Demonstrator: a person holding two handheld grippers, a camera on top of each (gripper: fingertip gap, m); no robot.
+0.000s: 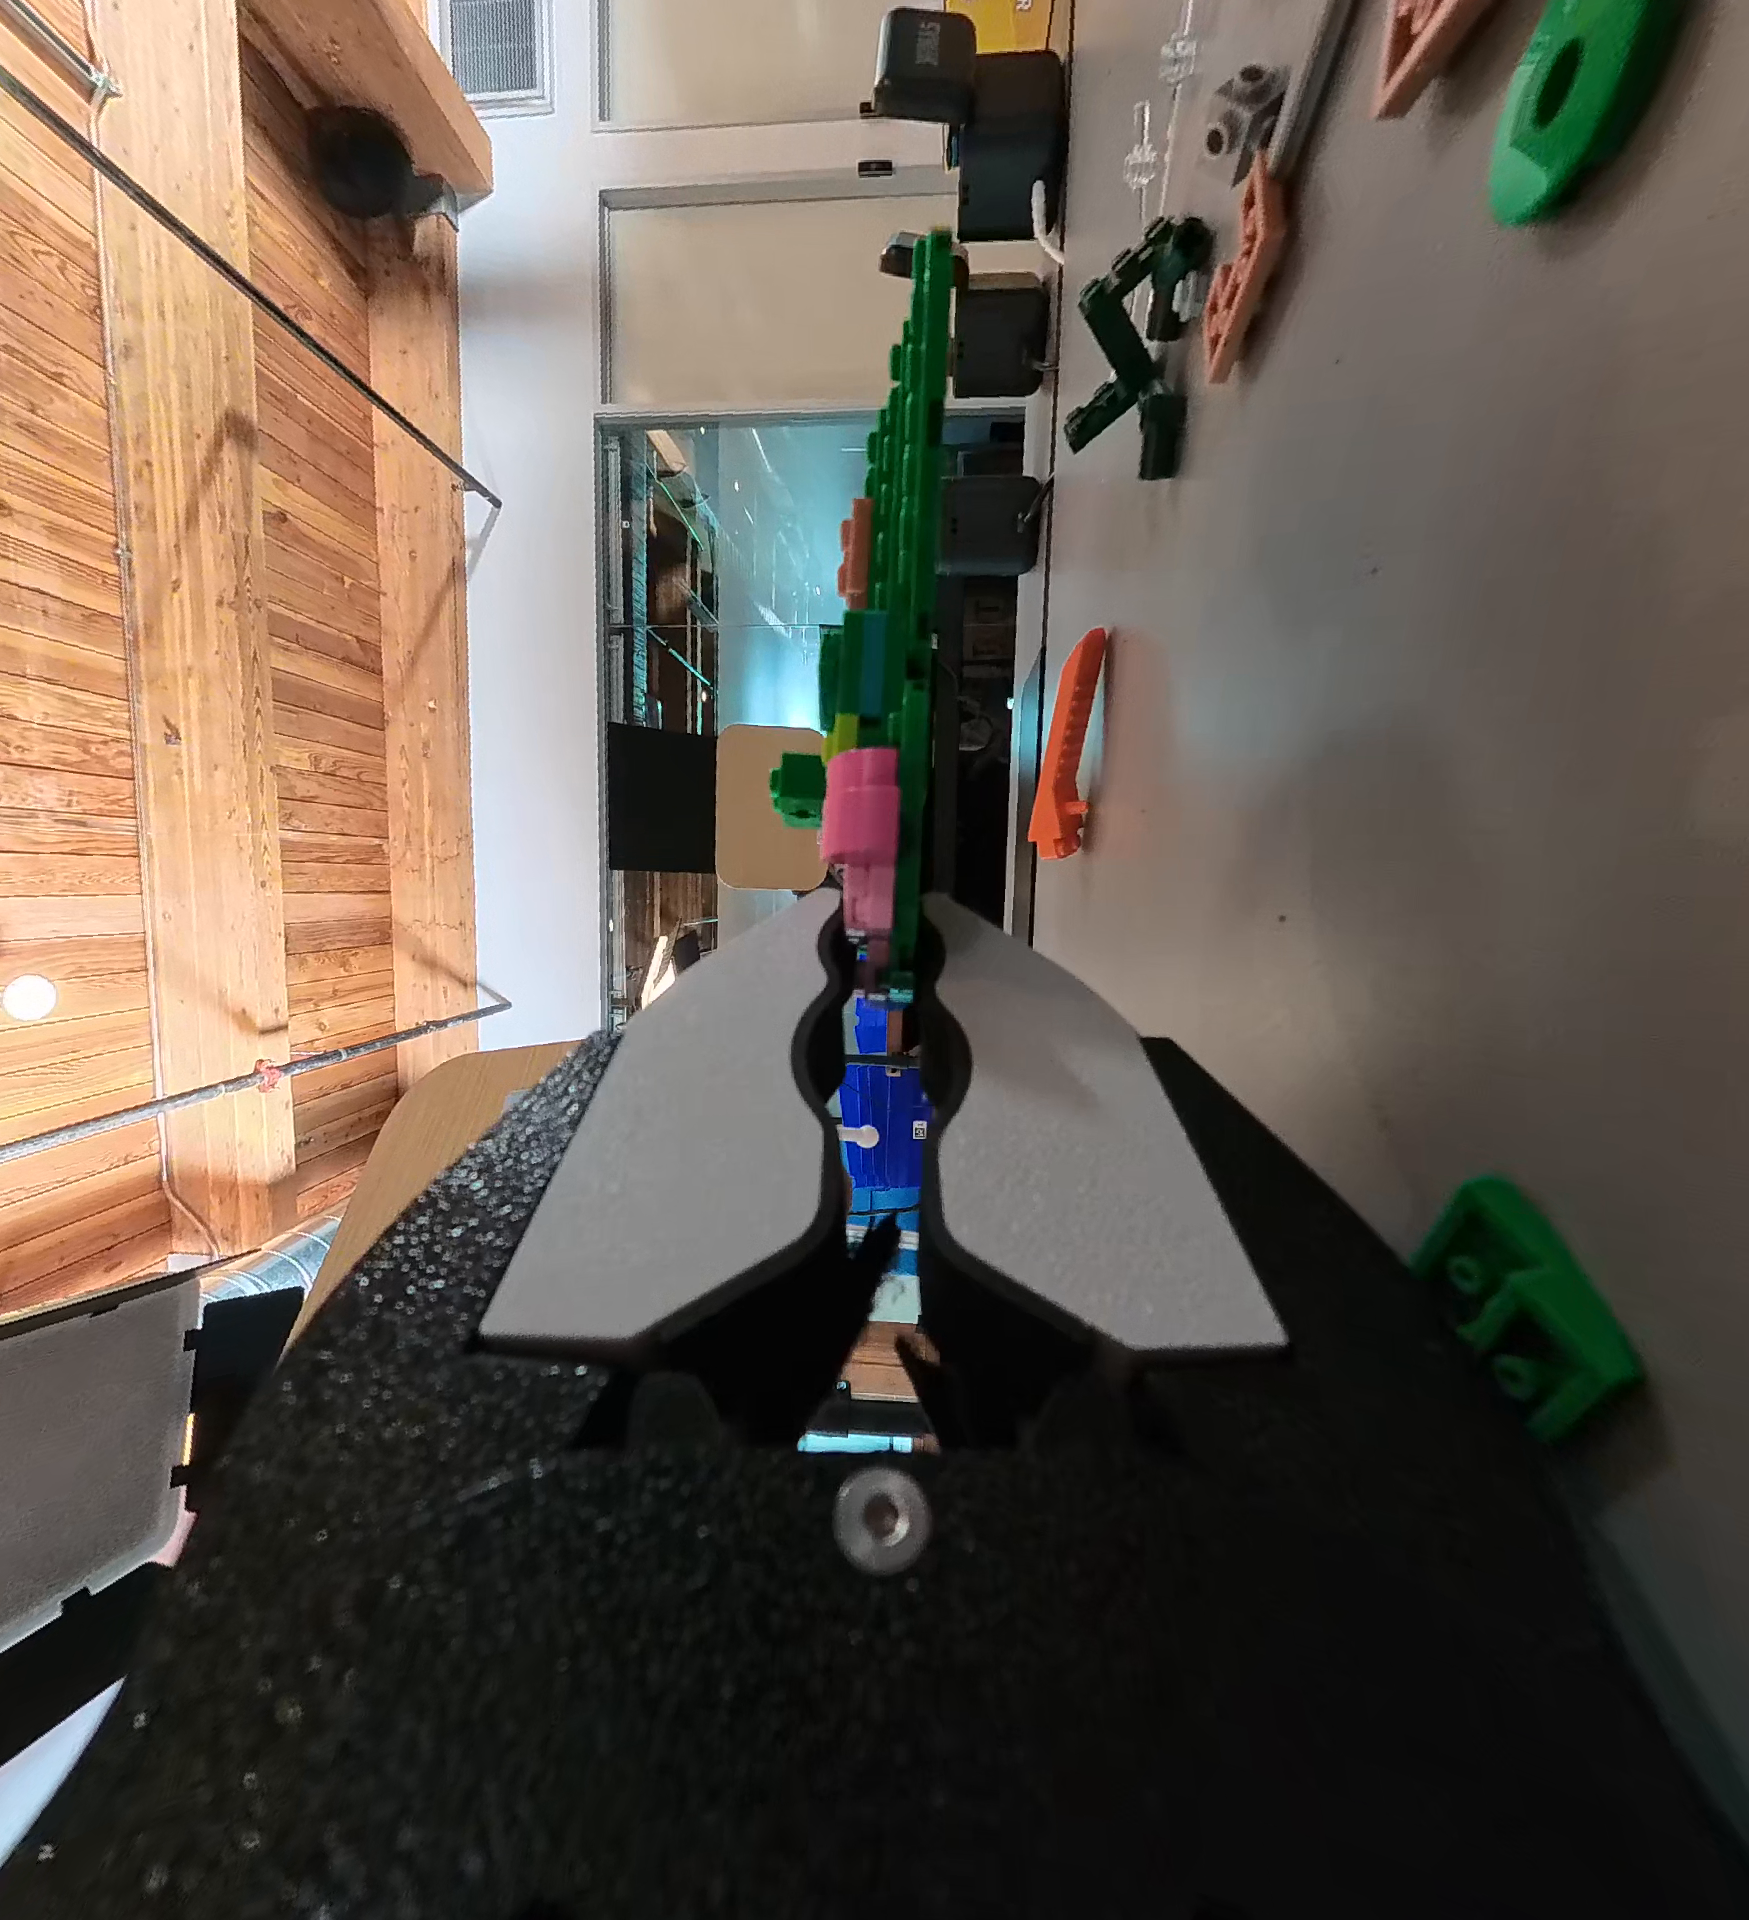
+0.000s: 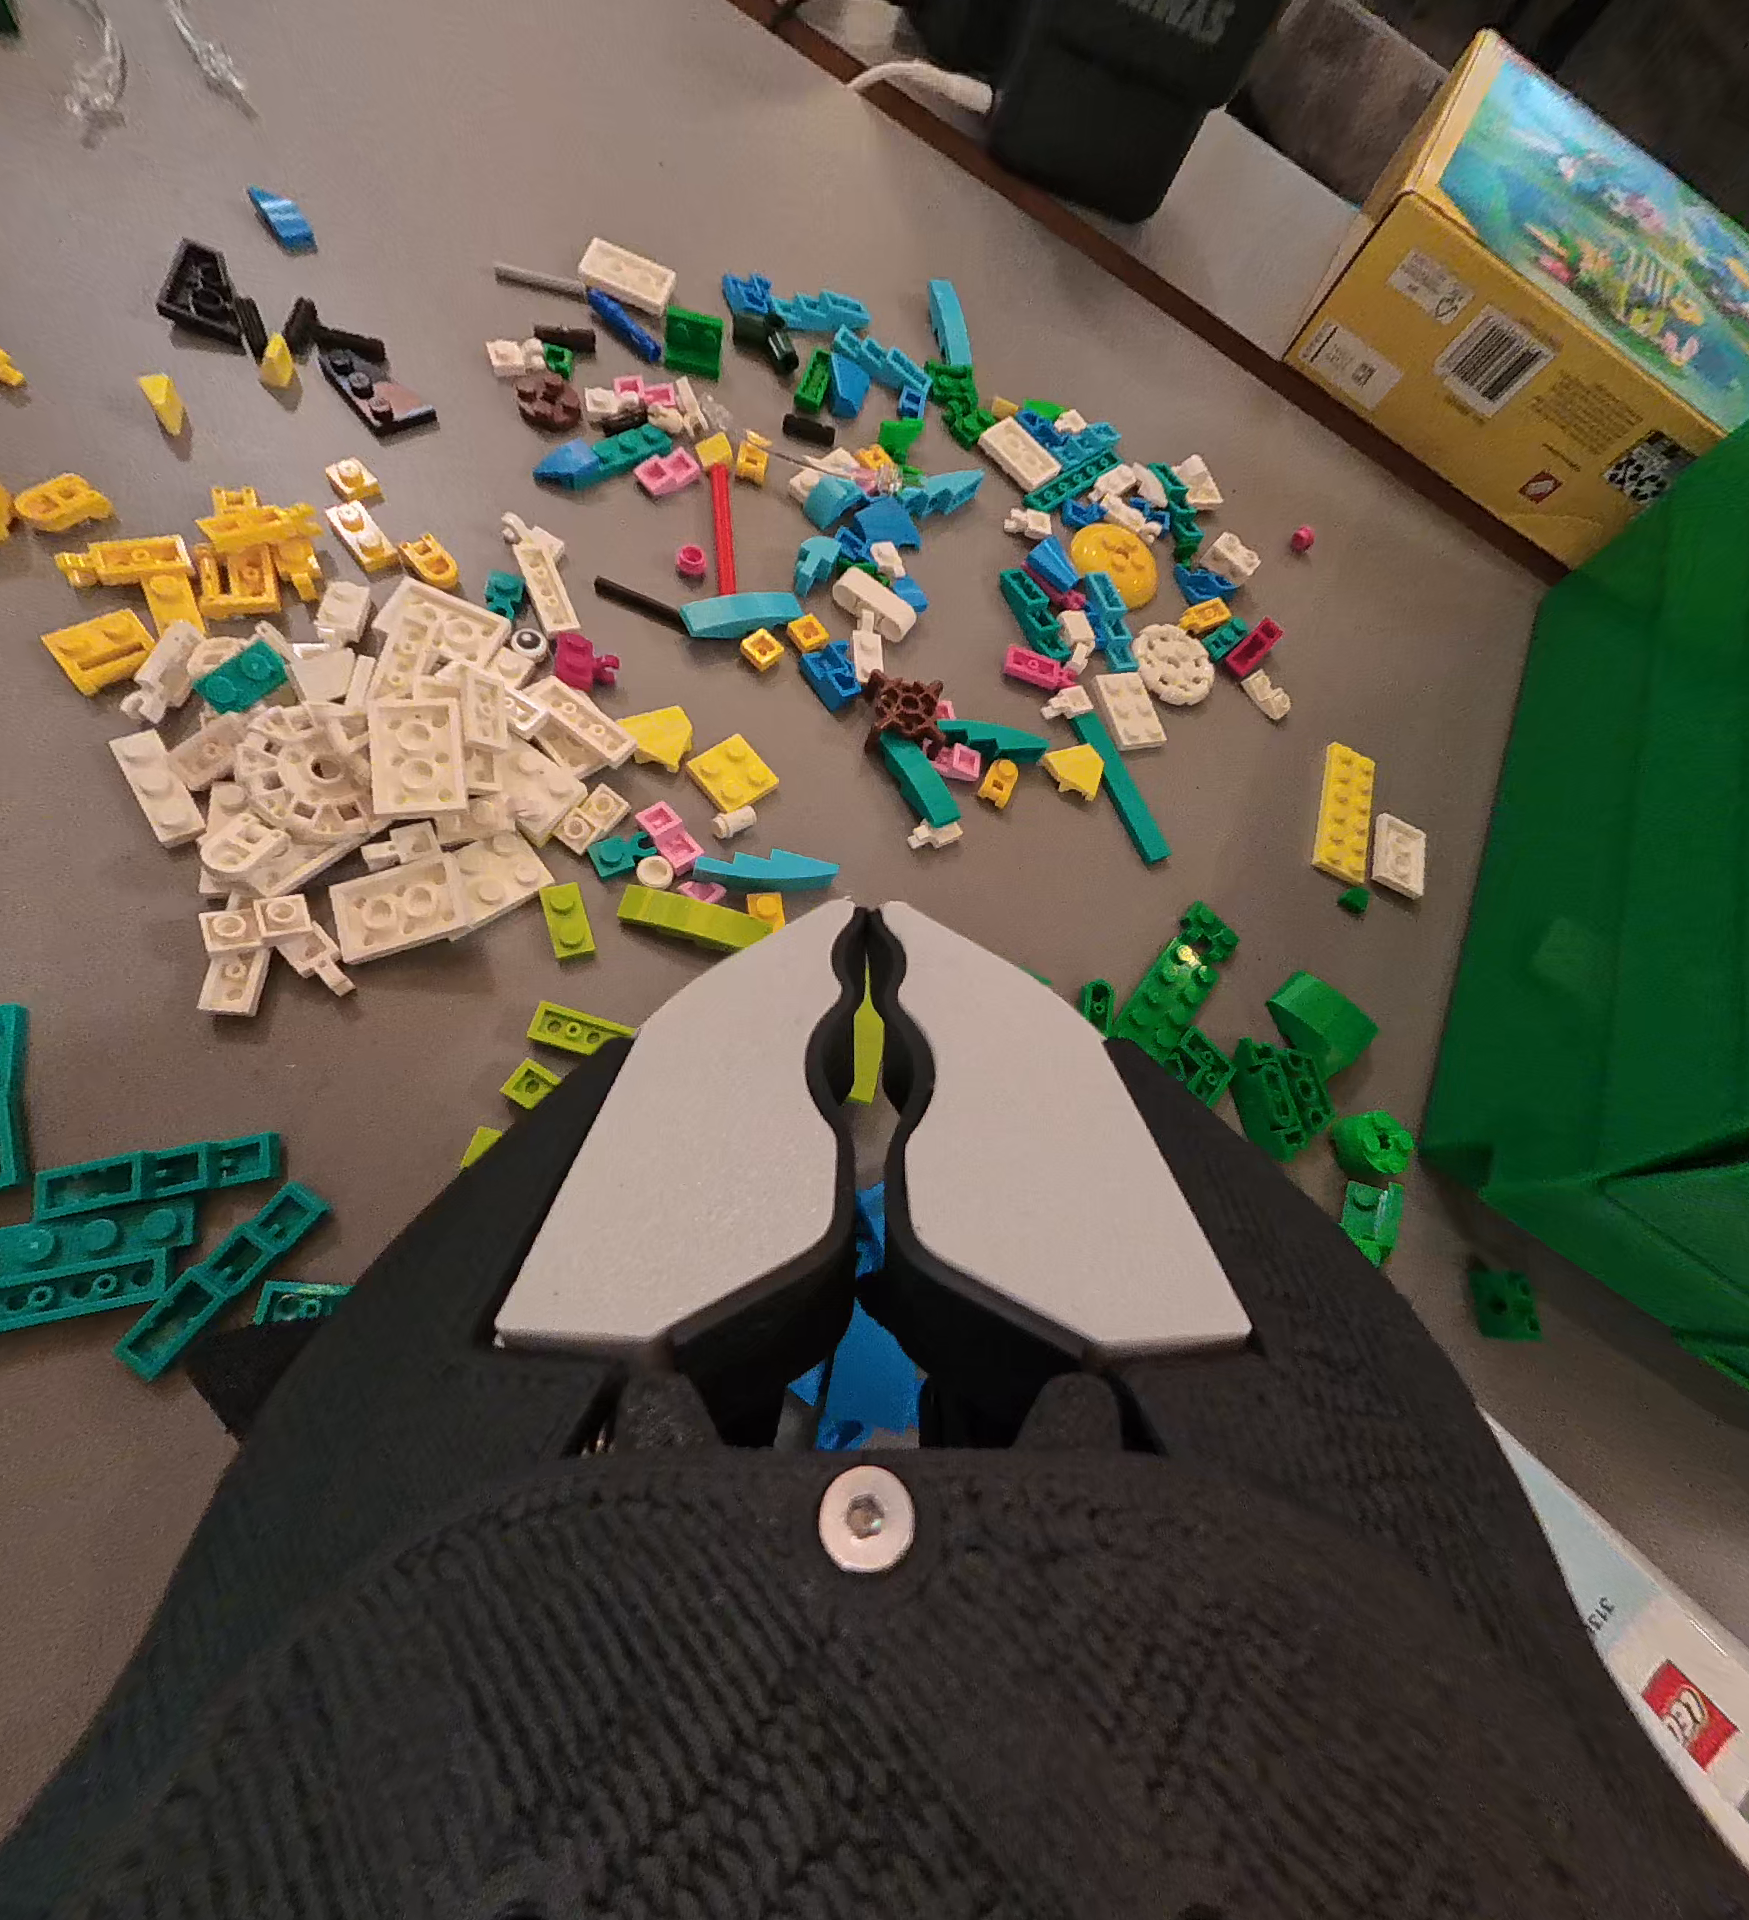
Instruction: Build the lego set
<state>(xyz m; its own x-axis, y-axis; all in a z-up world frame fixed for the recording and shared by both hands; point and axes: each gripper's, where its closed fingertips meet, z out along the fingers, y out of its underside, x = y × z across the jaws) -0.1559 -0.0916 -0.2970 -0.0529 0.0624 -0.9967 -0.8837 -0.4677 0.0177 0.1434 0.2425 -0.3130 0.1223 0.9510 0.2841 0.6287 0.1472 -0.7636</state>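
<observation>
My left gripper (image 1: pixel 885 925) is shut on the near edge of a green baseplate (image 1: pixel 911 488), which I hold edge-on above the grey table (image 1: pixel 1421 831). Pink (image 1: pixel 862 810), green (image 1: pixel 797 790), lime and salmon (image 1: pixel 854 551) bricks sit on its left face. My right gripper (image 2: pixel 868 916) is shut over the loose bricks, with a narrow lime piece (image 2: pixel 866 1039) pinched between its fingers just behind the tips. A large green surface (image 2: pixel 1659 831) at the right of the right wrist view looks like the same baseplate.
Sorted piles lie on the table: white (image 2: pixel 413 758), yellow (image 2: pixel 174 582), teal (image 2: pixel 70 1247), green (image 2: pixel 1265 1081), mixed blue (image 2: pixel 953 540). A yellow set box (image 2: pixel 1535 343) stands at the back and a booklet (image 2: pixel 1680 1704) lies near. An orange separator (image 1: pixel 1067 748) and green parts (image 1: pixel 1524 1320) lie by the left gripper. The left gripper's tips are roughly 45 cm from the right gripper's.
</observation>
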